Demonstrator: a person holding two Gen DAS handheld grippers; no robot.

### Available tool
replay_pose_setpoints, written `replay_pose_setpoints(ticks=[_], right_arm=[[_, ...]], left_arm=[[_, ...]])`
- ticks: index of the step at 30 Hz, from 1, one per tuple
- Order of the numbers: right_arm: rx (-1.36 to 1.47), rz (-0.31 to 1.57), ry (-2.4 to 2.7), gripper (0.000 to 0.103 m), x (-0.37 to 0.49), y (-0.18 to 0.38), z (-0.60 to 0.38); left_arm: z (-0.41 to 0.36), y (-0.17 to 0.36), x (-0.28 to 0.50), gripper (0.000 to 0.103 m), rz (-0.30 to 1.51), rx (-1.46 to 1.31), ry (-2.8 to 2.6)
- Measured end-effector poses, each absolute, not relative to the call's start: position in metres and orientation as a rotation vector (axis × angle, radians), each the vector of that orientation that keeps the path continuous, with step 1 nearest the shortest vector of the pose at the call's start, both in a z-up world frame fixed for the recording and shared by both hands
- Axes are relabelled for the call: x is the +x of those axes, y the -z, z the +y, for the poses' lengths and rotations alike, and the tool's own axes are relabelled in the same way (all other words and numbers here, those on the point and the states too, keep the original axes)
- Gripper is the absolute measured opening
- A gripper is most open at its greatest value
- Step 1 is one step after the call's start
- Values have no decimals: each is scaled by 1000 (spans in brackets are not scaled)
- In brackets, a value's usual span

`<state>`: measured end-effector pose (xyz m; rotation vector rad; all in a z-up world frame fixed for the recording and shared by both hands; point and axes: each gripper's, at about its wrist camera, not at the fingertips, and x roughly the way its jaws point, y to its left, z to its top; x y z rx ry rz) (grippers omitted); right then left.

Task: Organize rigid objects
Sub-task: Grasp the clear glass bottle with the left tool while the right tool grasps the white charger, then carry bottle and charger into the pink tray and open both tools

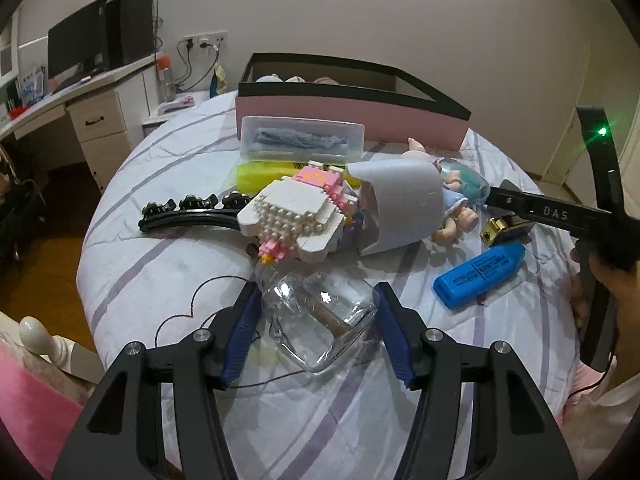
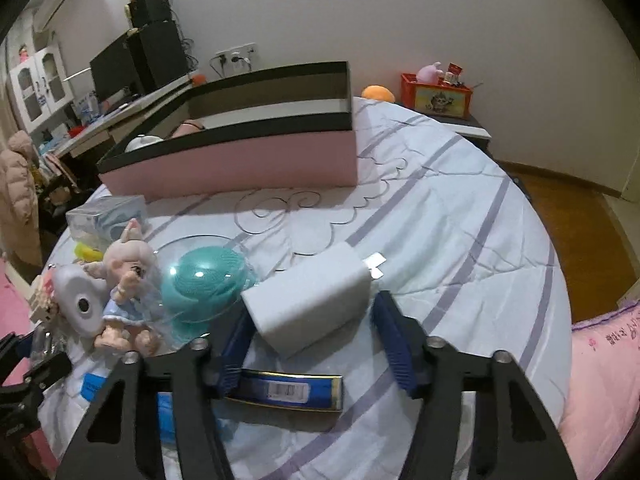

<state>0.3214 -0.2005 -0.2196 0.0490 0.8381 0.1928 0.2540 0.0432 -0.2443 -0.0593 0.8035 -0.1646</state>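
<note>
The left gripper (image 1: 318,320) is closed about halfway on one clear glass bottle (image 1: 316,316) lying on the bed (image 1: 160,272), both pads against its sides. The right gripper (image 2: 310,328) is likewise half closed, pads clamping one white foam block (image 2: 308,300) near one pink storage box (image 2: 240,160).

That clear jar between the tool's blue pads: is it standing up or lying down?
Lying down. The jar rests on its side on the striped bedspread, its neck pointing away toward the brick toy.
</note>
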Motion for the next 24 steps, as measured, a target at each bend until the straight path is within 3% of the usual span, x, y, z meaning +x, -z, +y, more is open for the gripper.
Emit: replay_pose_setpoints(ticks=[24], right_arm=[[35,696,-275,56,263,175,-180]], left_arm=[[32,206,218,58,709,-30,210]])
